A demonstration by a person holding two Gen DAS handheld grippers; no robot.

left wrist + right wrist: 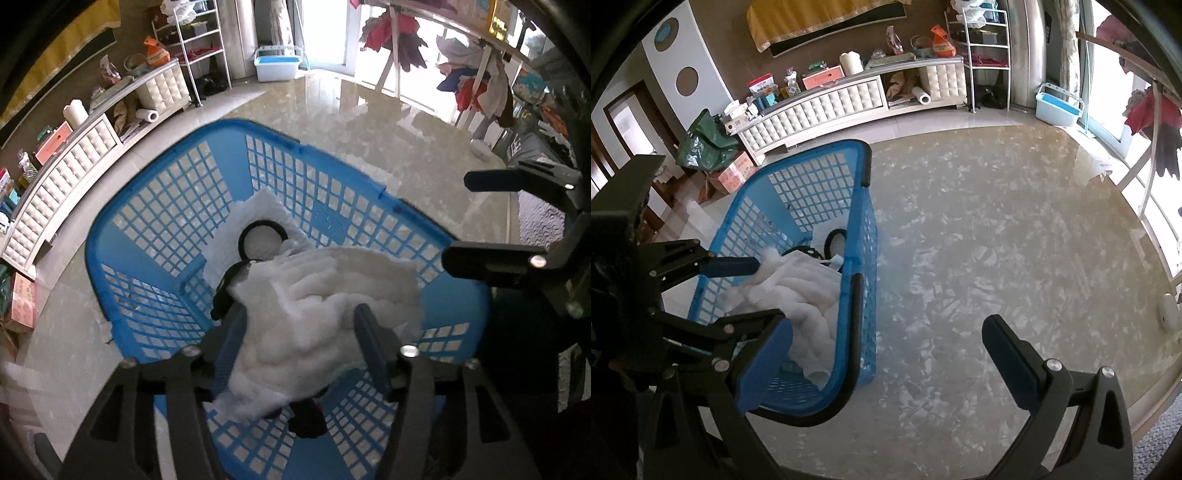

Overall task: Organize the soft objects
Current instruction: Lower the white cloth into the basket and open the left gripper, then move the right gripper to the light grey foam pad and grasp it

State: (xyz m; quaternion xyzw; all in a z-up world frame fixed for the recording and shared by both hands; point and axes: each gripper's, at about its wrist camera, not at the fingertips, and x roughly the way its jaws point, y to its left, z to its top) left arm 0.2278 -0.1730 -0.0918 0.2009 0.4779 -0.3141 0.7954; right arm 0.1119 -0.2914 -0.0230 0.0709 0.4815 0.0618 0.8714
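A blue lattice basket (258, 127) (866, 295) stands on the glossy floor. A white fluffy cloth (314, 295) (805, 288) lies draped inside it, over a white soft piece with a black ring (263, 240) and a dark item (306, 417). My left gripper (299, 317) (768, 291) reaches down into the basket and is open, its fingers on either side of the cloth without squeezing it. My right gripper (886, 325) (456, 219) is wide open beside the basket. Its left finger hangs over the black-handled rim, its right finger over bare floor.
A white tufted cabinet (831, 103) (74, 166) with clutter on top lines the wall. A green bag (701, 144) and a cardboard box (733, 177) sit near it. A pale blue tub (1058, 107) stands by the window. A drying rack of clothes (480, 81) is at right.
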